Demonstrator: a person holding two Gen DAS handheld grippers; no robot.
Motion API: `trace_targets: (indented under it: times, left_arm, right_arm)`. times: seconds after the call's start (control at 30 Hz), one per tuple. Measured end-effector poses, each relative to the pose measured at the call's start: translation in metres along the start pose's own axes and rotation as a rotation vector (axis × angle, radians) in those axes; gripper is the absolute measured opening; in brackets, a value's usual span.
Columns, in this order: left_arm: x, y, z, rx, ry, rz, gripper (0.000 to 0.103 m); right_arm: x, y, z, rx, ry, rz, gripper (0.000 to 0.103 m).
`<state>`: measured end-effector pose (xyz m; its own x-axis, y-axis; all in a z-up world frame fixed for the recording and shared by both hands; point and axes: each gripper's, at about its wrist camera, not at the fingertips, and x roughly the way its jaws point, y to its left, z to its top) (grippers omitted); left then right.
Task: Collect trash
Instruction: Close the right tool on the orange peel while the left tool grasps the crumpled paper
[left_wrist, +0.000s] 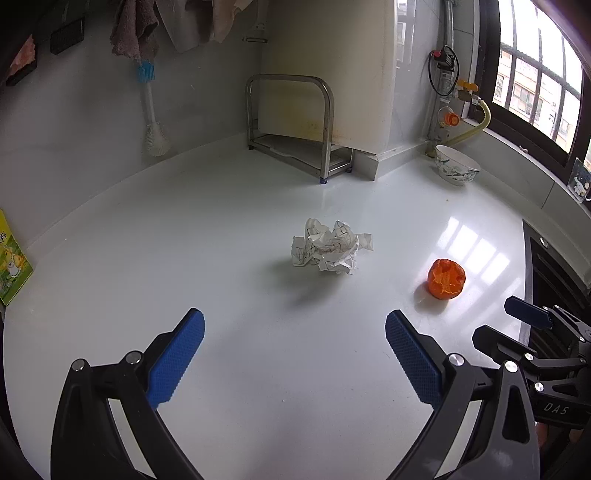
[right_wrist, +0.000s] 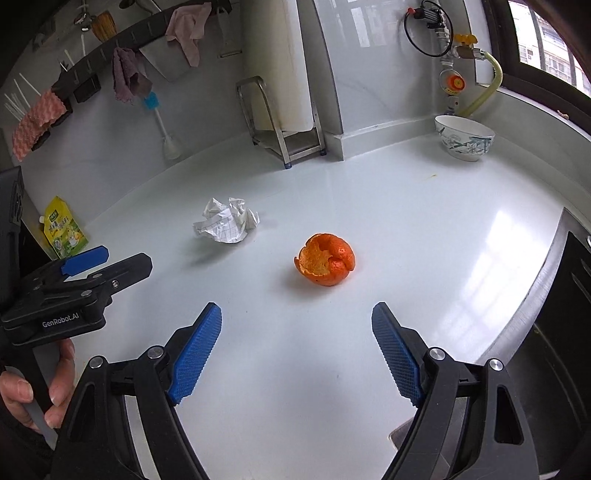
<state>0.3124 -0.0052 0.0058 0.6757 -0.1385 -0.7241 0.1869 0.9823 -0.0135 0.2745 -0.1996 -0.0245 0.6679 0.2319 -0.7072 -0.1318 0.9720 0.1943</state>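
Crumpled white paper with black line markings (left_wrist: 330, 246) lies on the glossy white surface (left_wrist: 258, 369), out in the open middle, ahead of the left claw (left_wrist: 294, 352). To its right and a little nearer sits a curled orange peel shaped like a hollow cup (right_wrist: 325, 264), well apart from the paper and directly ahead of the right claw (right_wrist: 296, 350). Both pieces rest loose on the surface, touching nothing else.

Each claw is spread wide and released, its blue textured pads (left_wrist: 177, 356) holding nothing and hovering short of the trash. In the right wrist view the left claw shows at the left edge, gripped by a bare hand (right_wrist: 33, 391).

Farther back, a bent stainless steel rack (left_wrist: 291, 125) stands against the far wall beside a cream-coloured column. A white ceramic bowl with a dark leaf pattern (right_wrist: 464, 137) sits at the far right corner, near a yellow hose and gas valve (right_wrist: 463, 44) below a dark-framed window. On the far left wall hang a white brush with a blue head (right_wrist: 162, 125) and several pinkish cloths (right_wrist: 186, 31). A yellow-green printed pouch (right_wrist: 64, 229) stands at the left edge of the surface. A dark stove panel borders the surface on the right.
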Motion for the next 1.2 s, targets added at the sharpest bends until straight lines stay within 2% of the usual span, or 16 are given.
trace_targets:
  times: [0.27,0.7,0.77,0.83,0.87,0.9,0.93,1.03,1.2]
  left_arm:
    - [0.023,0.011,0.007,-0.037,0.012,0.026,0.097]
    - [0.032,0.006,0.012,-0.022,0.012,0.041,0.097]
    - [0.033,0.006,0.014,-0.031,0.016,0.033,0.097]
    - [0.035,0.005,0.014,-0.032,0.016,0.033,0.097]
    - [0.035,0.004,0.014,-0.031,0.017,0.033,0.097]
    - [0.036,0.003,0.014,-0.031,0.02,0.032,0.097]
    - [0.037,0.002,0.014,-0.031,0.022,0.029,0.097]
    - [0.041,-0.003,0.015,-0.028,0.026,0.025,0.097]
    - [0.052,-0.014,0.017,-0.012,0.036,0.025,0.097]
  right_arm:
    - [0.042,-0.014,0.018,0.047,0.072,-0.07,0.08]
    - [0.067,-0.022,0.029,0.056,0.105,-0.153,0.079]
    - [0.068,-0.021,0.03,0.047,0.103,-0.156,0.072]
    - [0.069,-0.017,0.032,0.024,0.106,-0.139,0.054]
    - [0.069,-0.014,0.033,0.014,0.108,-0.127,0.049]
    - [0.069,-0.011,0.033,0.003,0.113,-0.113,0.038]
    - [0.067,-0.009,0.033,-0.007,0.104,-0.123,0.033]
    - [0.061,-0.013,0.033,0.01,0.096,-0.084,0.025]
    - [0.049,-0.038,0.032,0.082,0.078,-0.068,0.024]
